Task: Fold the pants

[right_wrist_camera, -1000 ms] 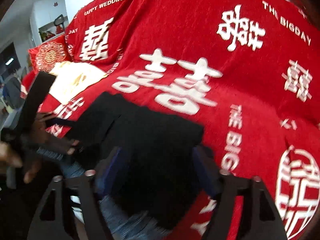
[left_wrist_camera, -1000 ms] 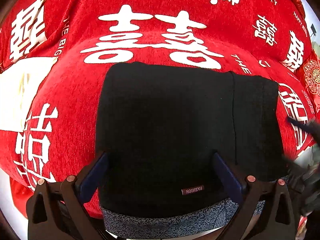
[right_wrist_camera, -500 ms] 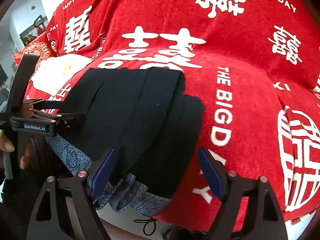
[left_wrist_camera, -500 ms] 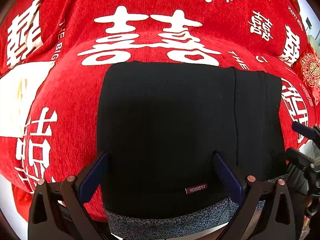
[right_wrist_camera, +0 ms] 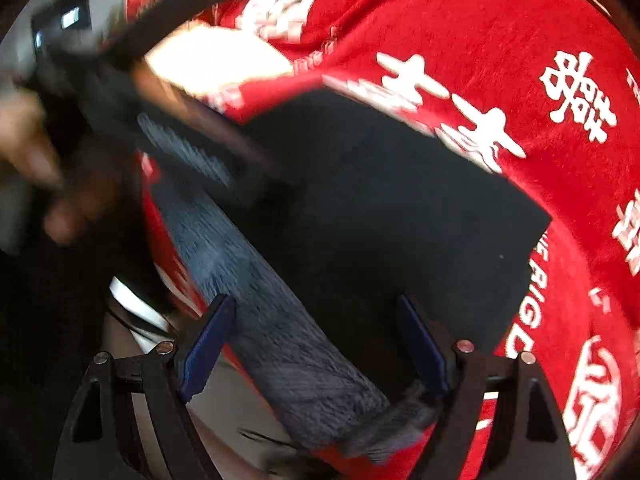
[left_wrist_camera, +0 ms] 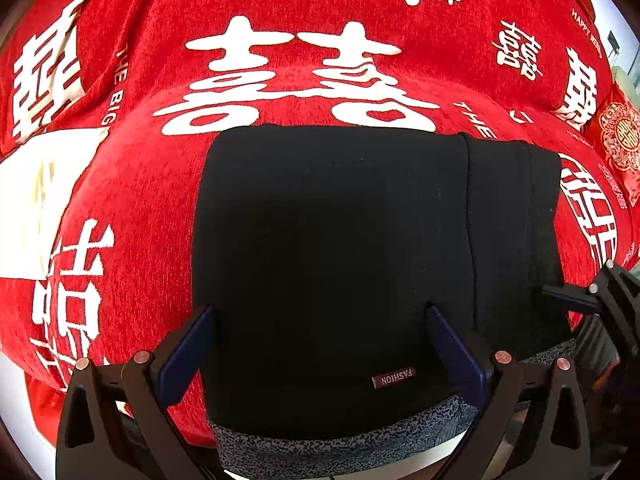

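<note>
Pants (left_wrist_camera: pixel 332 264) unmoved | right gripper (right_wrist_camera: pixel 316 344) rolled, now over waistband (right_wrist_camera: pixel 280 344)

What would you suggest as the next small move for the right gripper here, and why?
Probably lower the right gripper onto the waistband and close. Its fingers stand open astride the grey band at the near edge of the pants, gripping nothing. The pants lie as a flat black rectangle on the red cloth, and the left gripper is also open over the same edge, so another fold seems due.
</note>
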Action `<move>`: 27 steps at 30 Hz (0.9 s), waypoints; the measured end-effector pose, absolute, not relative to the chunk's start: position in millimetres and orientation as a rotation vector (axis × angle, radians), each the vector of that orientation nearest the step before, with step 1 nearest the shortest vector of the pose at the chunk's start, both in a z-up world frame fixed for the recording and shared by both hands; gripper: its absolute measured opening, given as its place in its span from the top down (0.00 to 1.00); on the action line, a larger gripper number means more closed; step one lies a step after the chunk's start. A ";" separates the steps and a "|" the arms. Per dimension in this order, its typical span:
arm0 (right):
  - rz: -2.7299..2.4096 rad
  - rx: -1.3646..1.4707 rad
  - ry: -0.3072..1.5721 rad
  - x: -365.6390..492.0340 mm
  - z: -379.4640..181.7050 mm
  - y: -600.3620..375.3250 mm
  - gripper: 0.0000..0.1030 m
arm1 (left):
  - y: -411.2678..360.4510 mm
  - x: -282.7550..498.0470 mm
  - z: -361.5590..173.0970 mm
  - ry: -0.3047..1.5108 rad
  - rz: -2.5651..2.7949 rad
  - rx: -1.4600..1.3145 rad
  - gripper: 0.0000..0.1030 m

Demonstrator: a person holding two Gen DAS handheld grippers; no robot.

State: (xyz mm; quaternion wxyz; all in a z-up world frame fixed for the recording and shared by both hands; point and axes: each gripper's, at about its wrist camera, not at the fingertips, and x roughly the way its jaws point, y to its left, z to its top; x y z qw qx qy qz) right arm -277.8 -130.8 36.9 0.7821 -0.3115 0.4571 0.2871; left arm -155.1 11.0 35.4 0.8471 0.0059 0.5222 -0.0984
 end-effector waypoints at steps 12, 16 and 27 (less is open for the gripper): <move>0.821 -0.684 0.917 -224.5 90.1 -96.6 0.17 | 52.4 -176.6 55.5 1.076 -0.183 0.056 0.00; 0.952 -0.818 0.958 -199.2 62.9 -45.3 0.17 | 83.3 -185.1 59.4 1.079 -0.117 0.014 0.00; 0.983 -0.844 1.065 -169.9 31.1 -77.3 0.15 | 65.4 -175.4 51.2 1.118 -0.205 -0.065 0.00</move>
